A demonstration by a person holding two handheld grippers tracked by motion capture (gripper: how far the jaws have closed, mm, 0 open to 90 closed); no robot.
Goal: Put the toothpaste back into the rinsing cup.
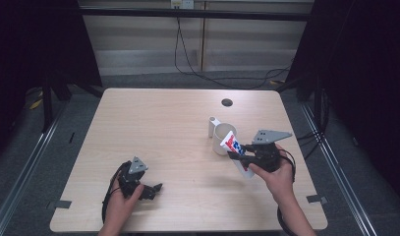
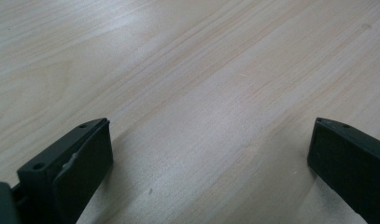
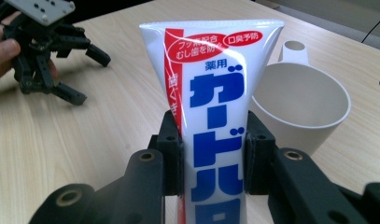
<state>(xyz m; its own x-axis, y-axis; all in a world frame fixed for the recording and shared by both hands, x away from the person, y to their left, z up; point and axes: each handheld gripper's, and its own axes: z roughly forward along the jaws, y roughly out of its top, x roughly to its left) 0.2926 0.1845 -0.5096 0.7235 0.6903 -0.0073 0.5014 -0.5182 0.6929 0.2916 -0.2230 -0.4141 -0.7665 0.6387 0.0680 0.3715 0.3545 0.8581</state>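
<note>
Toothpaste tube (image 3: 214, 116): clamped upright between the right gripper's (image 3: 214, 158) jaws, held above the table (image 1: 168, 128) just beside the cup; its lower end is cut off by the frame's bottom edge.
Tube from above (image 1: 235, 147): small and tilted, print unreadable; the right gripper view gives red and blue lettering clearly.
Cup (image 3: 302, 102): white, handled, partly hidden behind the tube; probably empty.
Left gripper (image 2: 211, 163): jaws spread wide over bare wood, holding nothing; it rests near the table's front-left (image 1: 147, 189).
</note>
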